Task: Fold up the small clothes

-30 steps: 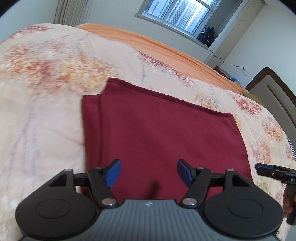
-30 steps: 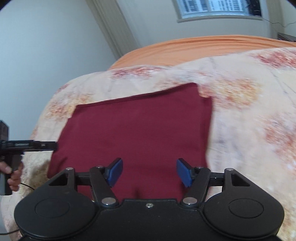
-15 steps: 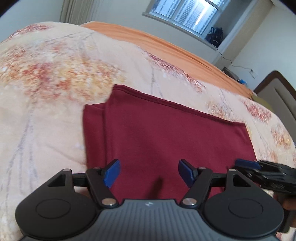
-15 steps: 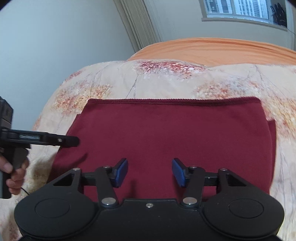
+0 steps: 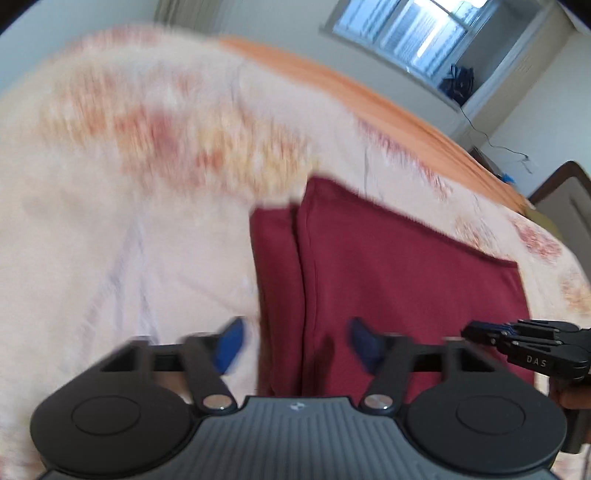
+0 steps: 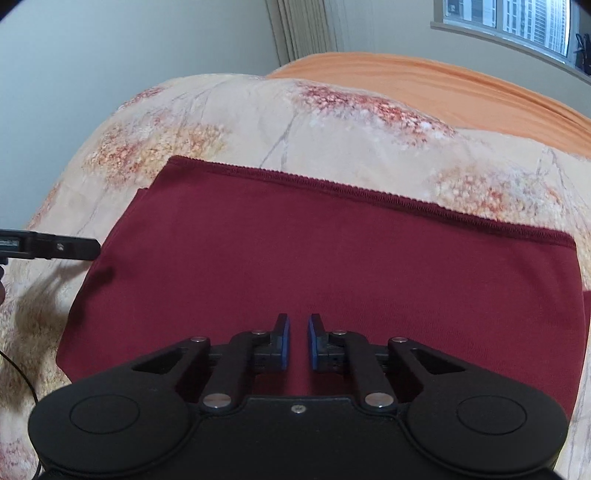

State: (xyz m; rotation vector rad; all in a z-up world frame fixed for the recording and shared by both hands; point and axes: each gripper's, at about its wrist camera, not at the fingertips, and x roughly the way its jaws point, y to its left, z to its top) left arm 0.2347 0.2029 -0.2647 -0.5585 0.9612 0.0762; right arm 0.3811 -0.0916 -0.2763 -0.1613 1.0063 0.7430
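A maroon garment [image 6: 332, 258] lies folded flat on the flowered quilt [image 6: 258, 122]. Its ribbed hem is on the far side. My right gripper [image 6: 298, 341] is over its near edge, and the jaws are closing to a thin slit filled with maroon cloth. In the blurred left wrist view the garment [image 5: 406, 280] fills the right half. My left gripper [image 5: 295, 343] straddles its left edge. Those jaws are closing, but the blue pads stand apart from the cloth between them. Each gripper shows in the other's view, the right gripper [image 5: 469, 332] and the left gripper [image 6: 94, 248].
An orange sheet [image 6: 443, 85] covers the far part of the bed below a window [image 6: 517, 22]. A headboard [image 5: 565, 206] stands at the right in the left wrist view. A hand [image 5: 572, 397] holds the right gripper's handle. Bare quilt spreads left of the garment.
My right jaws went from wide apart to a thin slit as that gripper moved along the near edge. My left gripper slid to the garment's left edge and its jaws narrowed.
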